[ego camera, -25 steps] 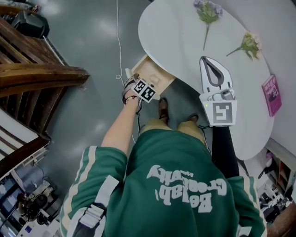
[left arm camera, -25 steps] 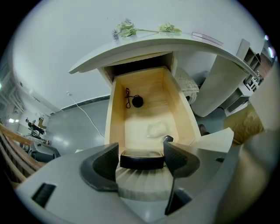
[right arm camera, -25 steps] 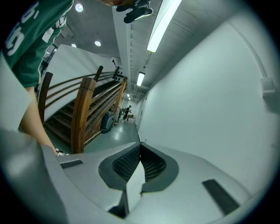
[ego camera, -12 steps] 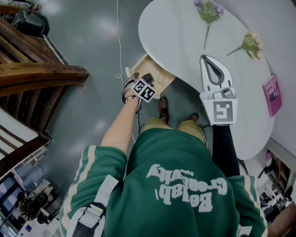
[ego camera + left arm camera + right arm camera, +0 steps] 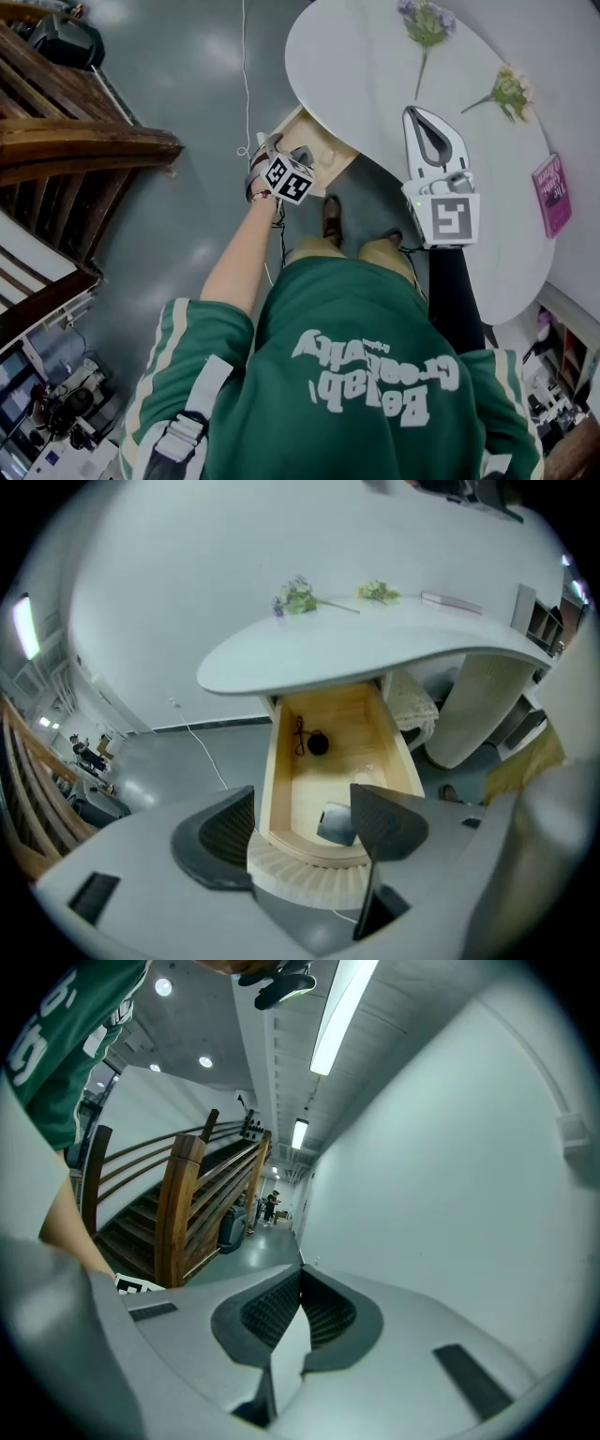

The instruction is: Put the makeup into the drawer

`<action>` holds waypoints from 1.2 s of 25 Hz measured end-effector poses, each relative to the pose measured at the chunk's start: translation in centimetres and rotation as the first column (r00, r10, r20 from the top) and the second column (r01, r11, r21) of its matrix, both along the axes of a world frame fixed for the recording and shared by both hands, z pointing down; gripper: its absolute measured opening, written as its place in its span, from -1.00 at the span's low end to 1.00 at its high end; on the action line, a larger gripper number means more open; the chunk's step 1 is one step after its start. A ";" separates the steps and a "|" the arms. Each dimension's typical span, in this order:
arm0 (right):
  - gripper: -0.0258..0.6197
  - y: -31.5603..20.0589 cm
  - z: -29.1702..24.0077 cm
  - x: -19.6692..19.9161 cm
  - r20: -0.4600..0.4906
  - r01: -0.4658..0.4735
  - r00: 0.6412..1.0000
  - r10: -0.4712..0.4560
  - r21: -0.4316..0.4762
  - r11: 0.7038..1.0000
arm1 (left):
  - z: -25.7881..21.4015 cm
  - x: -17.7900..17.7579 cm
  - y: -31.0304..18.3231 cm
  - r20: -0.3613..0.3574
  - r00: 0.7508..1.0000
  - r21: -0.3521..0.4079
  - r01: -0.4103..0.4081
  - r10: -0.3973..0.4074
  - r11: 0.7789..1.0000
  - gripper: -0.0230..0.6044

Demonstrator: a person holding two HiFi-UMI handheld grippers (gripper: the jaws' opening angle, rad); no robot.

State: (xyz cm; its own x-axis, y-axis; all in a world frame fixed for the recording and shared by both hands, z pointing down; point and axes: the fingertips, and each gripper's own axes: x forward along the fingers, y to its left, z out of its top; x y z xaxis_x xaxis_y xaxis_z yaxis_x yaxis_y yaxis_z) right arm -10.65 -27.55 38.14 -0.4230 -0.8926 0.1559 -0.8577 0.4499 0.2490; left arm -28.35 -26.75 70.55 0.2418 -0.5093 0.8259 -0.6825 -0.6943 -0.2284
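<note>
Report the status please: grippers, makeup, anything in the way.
Left gripper open, empty, at the open drawer. Right gripper shut. Makeup lies inside drawer. Nothing in the way.

Hand-held gripper (image 5: pixel 302 832) jaws apart above open drawer (image 5: pixel 275 780).

Green white-lettered jersey (image 5: pixel 361 319), striped sleeves (image 5: pixel 173 333); grey left tongs (image 5: pixel 300 808), right tongs (image 5: pixel 300 1286).

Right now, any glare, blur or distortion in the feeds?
Left gripper view: fisheye curves the table, drawer sharp. Right gripper view: ceiling light blown out, corners dark. Head view: sharp, soft glare on the floor.
</note>
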 end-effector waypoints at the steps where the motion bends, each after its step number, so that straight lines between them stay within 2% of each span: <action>1: -0.89 0.0 -0.1 -0.1 0.006 0.003 1.000 -0.003 0.005 1.000 | -1.6 0.4 -0.5 -0.031 1.000 0.035 0.006 -0.005 0.999 0.18; 3: -0.89 -0.1 -0.4 -0.5 0.017 0.010 1.000 -0.011 0.013 1.000 | -5.4 1.1 -1.6 -0.096 0.995 0.113 0.027 -0.016 0.993 0.18; 6: -0.89 -0.1 -0.9 -1.0 0.036 0.023 0.999 -0.024 0.027 0.999 | -11.7 2.1 -2.6 -0.203 0.979 0.220 0.079 -0.033 0.972 0.18; 9: -0.89 0.0 -1.7 -1.7 0.052 0.039 0.998 -0.041 0.047 0.998 | -17.7 2.5 -3.0 -0.308 0.951 0.303 0.139 -0.041 0.943 0.18; 12: -0.89 0.1 -2.4 -2.5 0.058 0.052 0.997 -0.055 0.057 0.997 | -23.4 2.9 -2.9 -0.394 0.919 0.377 0.170 -0.009 0.910 0.18; 15: -0.89 0.5 -2.8 -2.7 0.027 0.058 0.998 -0.059 0.052 0.997 | -28.5 3.2 -2.4 -0.425 0.904 0.466 0.177 0.044 0.867 0.18; 18: -0.89 0.9 -4.3 -3.7 0.054 0.076 0.995 -0.081 0.095 0.993 | -32.5 2.7 -1.8 -0.452 0.889 0.524 0.203 0.068 0.827 0.18; 22: -0.89 1.3 -4.2 -3.4 0.017 0.069 0.997 -0.071 0.066 0.995 | -35.3 2.2 -1.3 -0.473 0.878 0.555 0.228 0.078 0.800 0.14; 23: -0.89 1.4 -4.2 -3.5 0.013 0.074 0.997 -0.075 0.067 0.995 | -35.6 2.0 -1.3 -0.479 0.875 0.560 0.239 0.074 0.793 0.08; 27: -0.89 1.6 -4.7 -4.0 0.009 0.089 0.996 -0.090 0.085 0.992 | -36.2 1.1 -1.2 -0.492 0.869 0.575 0.281 0.050 0.768 -0.37; 29: -0.89 1.7 -4.8 -4.3 0.016 0.095 0.995 -0.097 0.093 0.991 | -36.3 0.7 -1.1 -0.499 0.866 0.582 0.309 0.030 0.752 -0.82; 30: -0.89 1.8 -4.9 -4.4 0.024 0.098 0.995 -0.101 0.100 0.990 | -36.3 0.5 -1.0 -0.505 0.863 0.584 0.320 0.025 0.746 -0.88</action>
